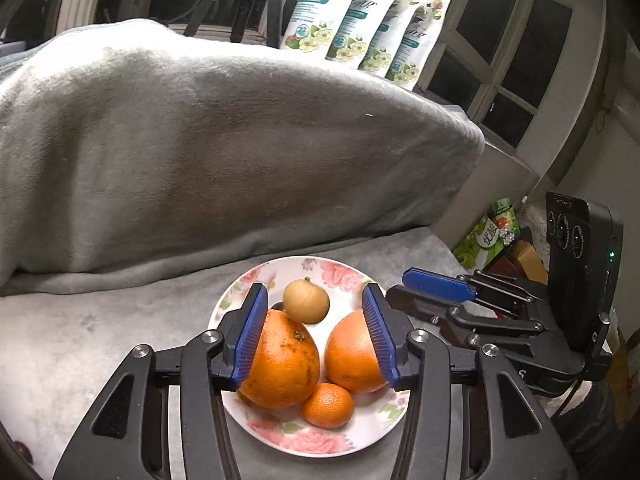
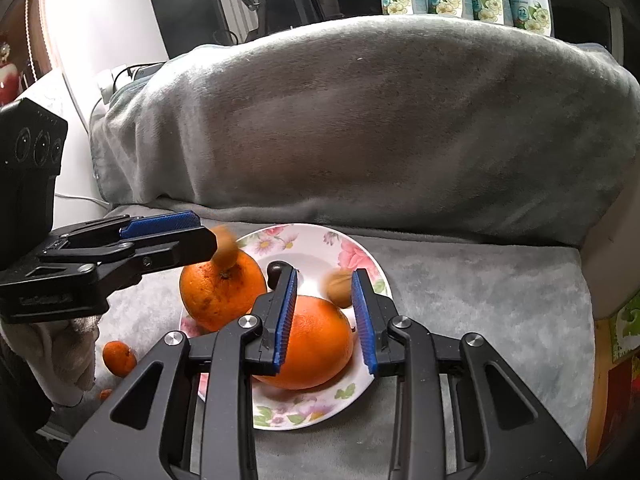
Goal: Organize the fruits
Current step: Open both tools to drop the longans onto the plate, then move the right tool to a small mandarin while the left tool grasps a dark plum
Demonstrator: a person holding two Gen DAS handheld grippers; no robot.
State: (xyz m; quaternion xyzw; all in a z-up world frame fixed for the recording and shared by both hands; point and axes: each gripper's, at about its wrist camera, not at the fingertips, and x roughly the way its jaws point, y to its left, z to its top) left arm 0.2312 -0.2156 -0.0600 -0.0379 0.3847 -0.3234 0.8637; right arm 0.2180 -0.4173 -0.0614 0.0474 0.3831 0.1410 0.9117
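Observation:
A floral plate (image 1: 298,438) (image 2: 352,256) sits on the grey blanket-covered seat. On it lie two large oranges (image 1: 282,360) (image 1: 350,354), a small mandarin (image 1: 328,405) and a tan round fruit (image 1: 306,300). My left gripper (image 1: 316,332) is open above the plate, its jaws spanning the two oranges. In the right wrist view a blurred tan fruit (image 2: 225,249) is in the air just off the left gripper's tip, over one orange (image 2: 218,294). My right gripper (image 2: 326,320) is open over the other orange (image 2: 316,344), with a walnut-like fruit (image 2: 339,289) and a dark fruit (image 2: 277,269) beyond.
A blanket-covered backrest (image 1: 224,148) rises behind the plate. White floral pouches (image 1: 360,20) stand behind it by a window. A mandarin (image 2: 119,357) shows low at left in the right wrist view. Packaged goods (image 1: 490,232) sit at the right beyond the seat edge.

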